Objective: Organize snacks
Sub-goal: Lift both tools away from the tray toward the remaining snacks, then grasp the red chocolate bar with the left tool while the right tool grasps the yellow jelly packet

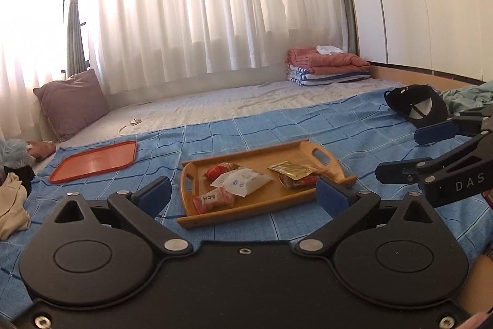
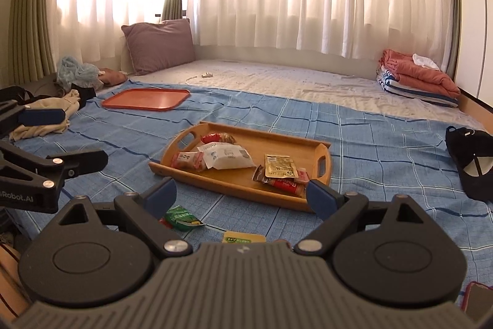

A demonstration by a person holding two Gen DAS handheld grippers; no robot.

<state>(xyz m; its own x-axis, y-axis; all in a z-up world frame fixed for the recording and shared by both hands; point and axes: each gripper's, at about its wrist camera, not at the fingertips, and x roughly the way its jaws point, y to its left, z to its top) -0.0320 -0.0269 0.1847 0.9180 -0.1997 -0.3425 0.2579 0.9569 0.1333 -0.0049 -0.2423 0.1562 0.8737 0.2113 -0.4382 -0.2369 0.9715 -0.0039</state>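
Just ahead of the right gripper, jaws spread wide and empty, sits the wooden tray of snacks; the left gripper likewise gapes before it.

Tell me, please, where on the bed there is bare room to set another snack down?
The orange tray is bare. Open blue blanket lies between the wooden tray and black cap. The wooden tray's middle is clear between its two heaps of packets. It is crowded near the right gripper, where a green packet lies.
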